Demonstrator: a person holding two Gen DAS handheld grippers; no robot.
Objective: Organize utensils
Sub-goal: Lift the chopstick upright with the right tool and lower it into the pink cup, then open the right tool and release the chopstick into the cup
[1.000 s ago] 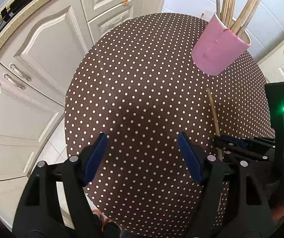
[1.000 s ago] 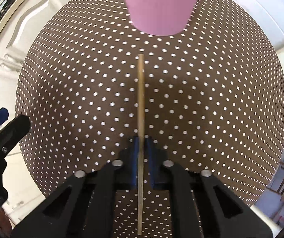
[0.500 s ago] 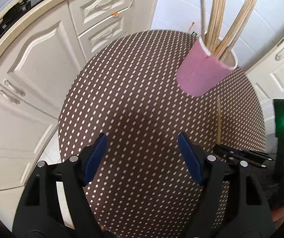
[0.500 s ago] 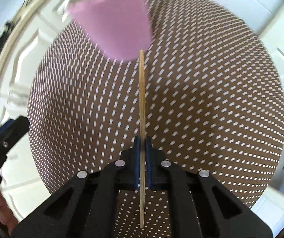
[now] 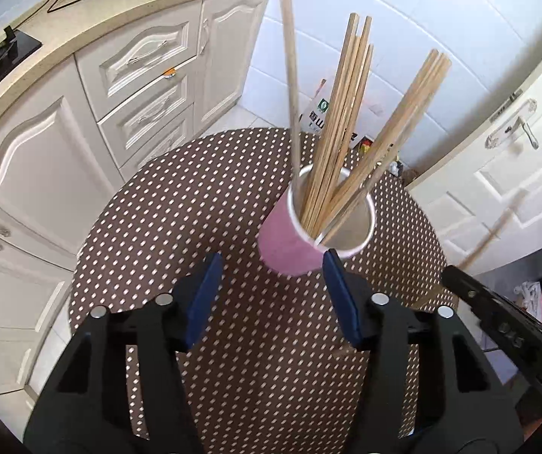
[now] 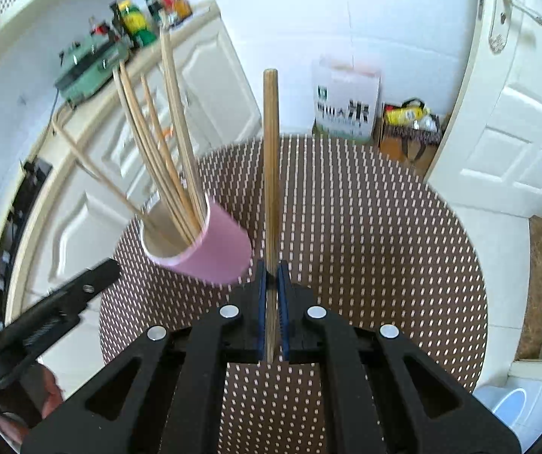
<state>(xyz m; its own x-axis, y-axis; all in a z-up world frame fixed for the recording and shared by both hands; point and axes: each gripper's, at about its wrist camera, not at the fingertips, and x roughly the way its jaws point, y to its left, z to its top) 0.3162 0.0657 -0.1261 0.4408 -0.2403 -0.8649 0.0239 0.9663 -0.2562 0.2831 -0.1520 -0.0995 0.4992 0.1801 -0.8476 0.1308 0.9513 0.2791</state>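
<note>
- Currently, the right gripper is pinching one chopstick near its lower end, jaws pressed flat against it, the stick standing upright above the table.
- The left gripper is hovering with jaws spread wide, holding nothing, just near of the cup.
- The cup is sitting toward the table's far side, holding a fan of chopsticks.
- Judgement: the stick is reading as light, stiff and smooth; a grip farther from the end would be limiting swing. The cup looks light and likely to tip.
</note>
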